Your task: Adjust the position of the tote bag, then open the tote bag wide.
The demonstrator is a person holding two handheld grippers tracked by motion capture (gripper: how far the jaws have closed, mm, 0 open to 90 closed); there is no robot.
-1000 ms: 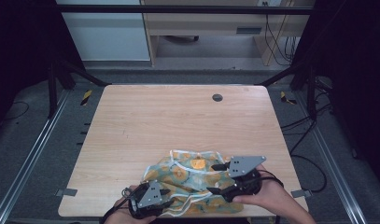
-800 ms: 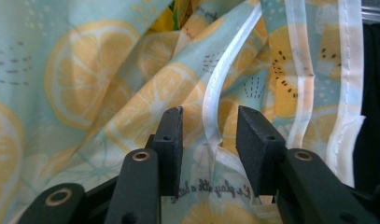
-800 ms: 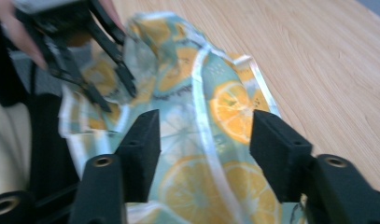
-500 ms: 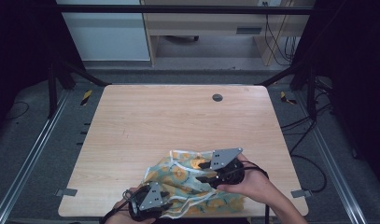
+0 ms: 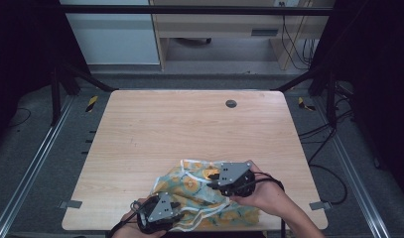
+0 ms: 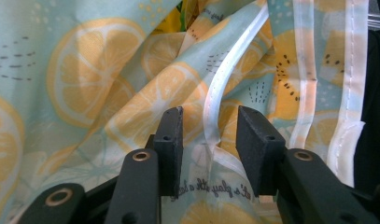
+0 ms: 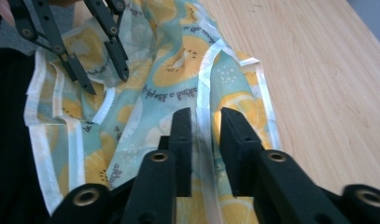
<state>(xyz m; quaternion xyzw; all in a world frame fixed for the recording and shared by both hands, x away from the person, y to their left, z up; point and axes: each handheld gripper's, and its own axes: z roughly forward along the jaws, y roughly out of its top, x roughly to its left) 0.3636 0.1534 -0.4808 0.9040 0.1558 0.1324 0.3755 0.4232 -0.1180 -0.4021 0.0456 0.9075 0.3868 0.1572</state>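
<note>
A crumpled light-blue cloth (image 5: 197,191) printed with orange slices and edged in white lies near the table's front edge. My left gripper (image 5: 177,204) rests at its near-left part, jaws apart. In the left gripper view (image 6: 209,121) a white strap (image 6: 225,70) of the cloth (image 6: 85,93) runs through the gap, untouched by the pads. My right gripper (image 5: 213,176) sits over the cloth's right part. Its jaws have just been closing and, in the right gripper view (image 7: 206,121), stand narrowly on either side of a white trim band (image 7: 205,84). The left gripper (image 7: 107,81) shows farther off there.
The wooden table (image 5: 189,124) stretches bare beyond the cloth, with a dark round grommet (image 5: 231,103) at the far side. Metal rails (image 5: 31,168) flank the table. A person's hands (image 5: 269,196) come in over the front edge.
My right gripper has moved left from the cloth's right edge onto the cloth, and its jaws have narrowed. The left gripper has stayed put.
</note>
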